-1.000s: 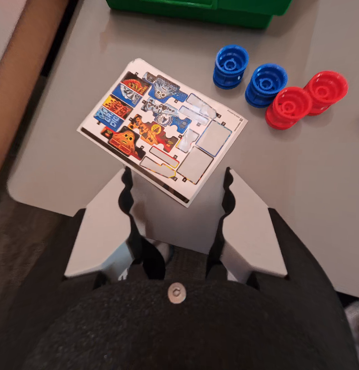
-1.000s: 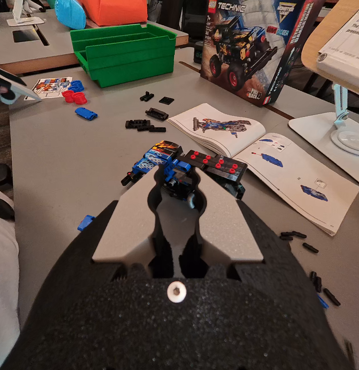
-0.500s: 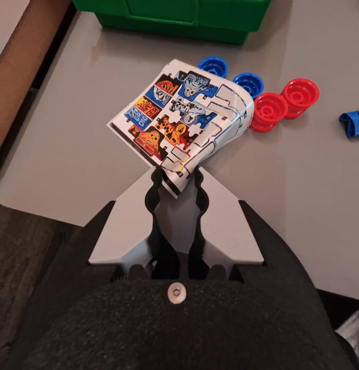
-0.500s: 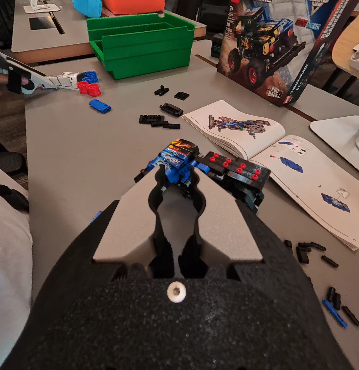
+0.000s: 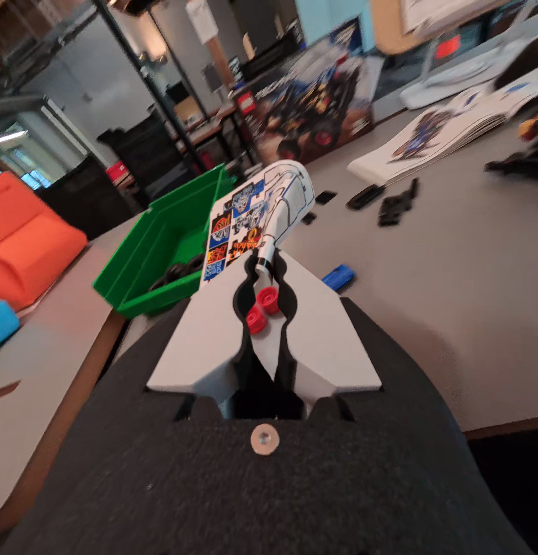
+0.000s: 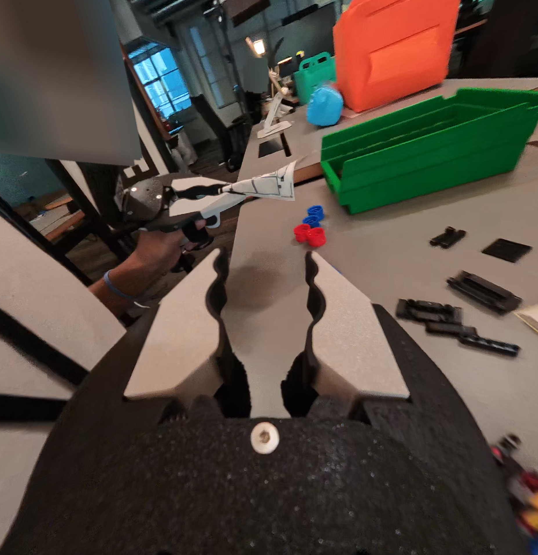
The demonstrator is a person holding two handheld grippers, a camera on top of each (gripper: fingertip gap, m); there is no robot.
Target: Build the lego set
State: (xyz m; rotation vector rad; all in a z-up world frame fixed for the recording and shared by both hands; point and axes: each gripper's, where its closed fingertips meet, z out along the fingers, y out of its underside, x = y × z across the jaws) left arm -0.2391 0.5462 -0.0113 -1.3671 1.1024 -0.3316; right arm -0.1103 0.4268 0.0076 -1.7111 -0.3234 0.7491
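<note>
Paper sticker sheet (image 5: 261, 210) pinched by 1 corner in my left claw (image 5: 263, 258), frame centre, curling; may slip or crease. Right claw (image 6: 263, 255) apart, empty.

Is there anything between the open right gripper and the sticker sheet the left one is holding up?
Nothing visible. The right gripper is open over bare table; the sticker sheet hangs in the air beyond it. The red wheels sit lower, off to the side.
</note>
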